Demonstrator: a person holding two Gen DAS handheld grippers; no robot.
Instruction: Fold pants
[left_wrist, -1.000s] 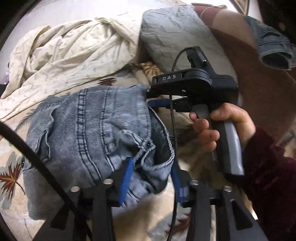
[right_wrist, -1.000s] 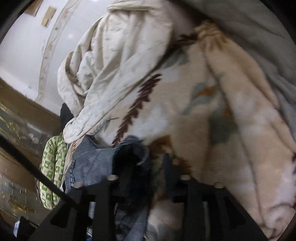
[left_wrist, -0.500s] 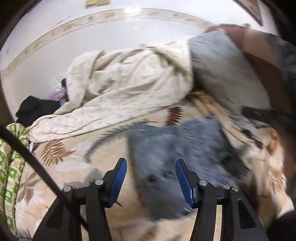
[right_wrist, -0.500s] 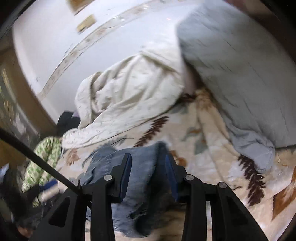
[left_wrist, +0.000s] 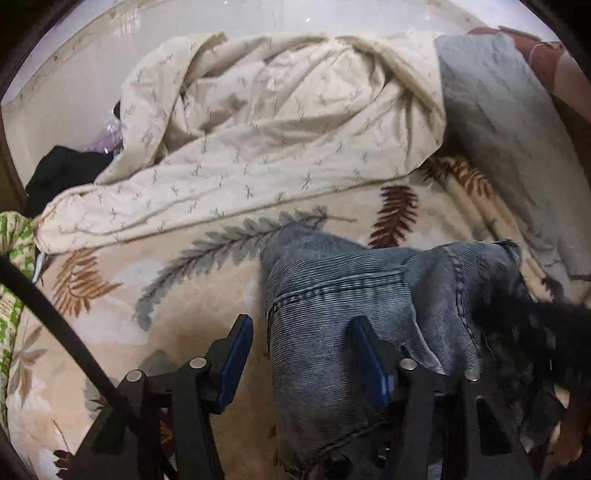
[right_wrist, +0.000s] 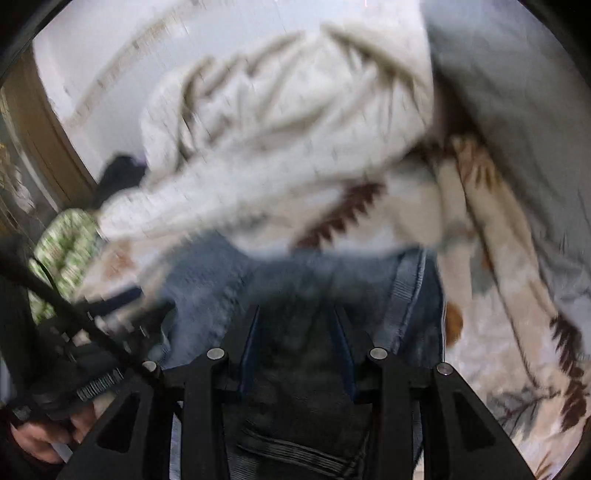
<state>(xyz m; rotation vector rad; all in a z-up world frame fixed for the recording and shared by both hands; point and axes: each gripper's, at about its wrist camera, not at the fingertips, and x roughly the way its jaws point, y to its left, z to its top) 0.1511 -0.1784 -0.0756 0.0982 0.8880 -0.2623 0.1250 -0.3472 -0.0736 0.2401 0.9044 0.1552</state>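
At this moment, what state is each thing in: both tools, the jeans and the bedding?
left tool: open, fingers straddling the left edge of the jeans, gripping nothing.
right tool: jaws apart with dark denim between them; view blurred, grip unclear.
jeans: bunched in a folded heap on the blanket.
leaf-print blanket: spread flat under the jeans.
cream quilt: crumpled in a pile behind.
grey pillow: lying at the right.

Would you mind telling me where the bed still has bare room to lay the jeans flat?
The leaf-print blanket lies bare left of the jeans, bordered behind by the cream duvet and left by the green patterned fabric. It is crowded right of the jeans, toward the grey pillow.
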